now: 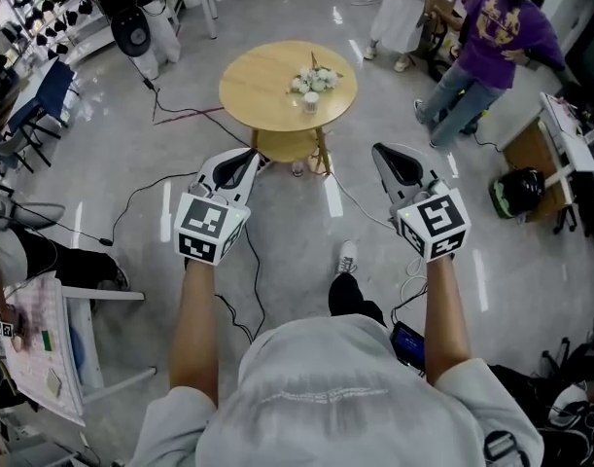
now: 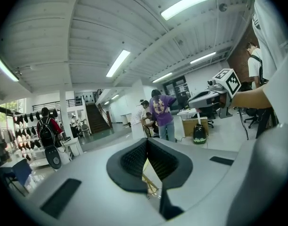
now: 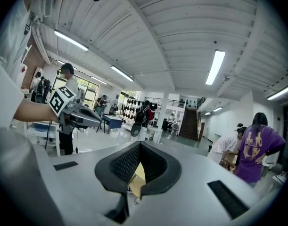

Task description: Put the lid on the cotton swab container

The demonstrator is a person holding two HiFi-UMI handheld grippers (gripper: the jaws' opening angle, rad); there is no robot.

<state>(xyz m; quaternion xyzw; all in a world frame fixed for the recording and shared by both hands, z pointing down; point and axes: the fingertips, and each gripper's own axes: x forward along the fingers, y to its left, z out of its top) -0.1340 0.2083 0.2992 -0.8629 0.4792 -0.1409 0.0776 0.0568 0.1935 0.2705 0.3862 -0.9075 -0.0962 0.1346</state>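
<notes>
A round wooden table (image 1: 267,86) stands some way ahead of me on the grey floor. On it are a bunch of white flowers (image 1: 314,78) and a small pale cylindrical container (image 1: 310,101); I cannot make out a lid. My left gripper (image 1: 250,156) and right gripper (image 1: 384,150) are held side by side in the air, short of the table and pointing toward it. Both are shut with nothing between the jaws. In the left gripper view the dark pads (image 2: 134,159) meet at the top. The right gripper view shows its pads (image 3: 125,164) meeting the same way.
A person in a purple shirt (image 1: 496,27) and another in white (image 1: 408,3) stand at the back right near a desk (image 1: 569,144). A black bag (image 1: 515,195) sits on the floor. Cables (image 1: 180,115) run across the floor. A white table (image 1: 44,348) is at my left.
</notes>
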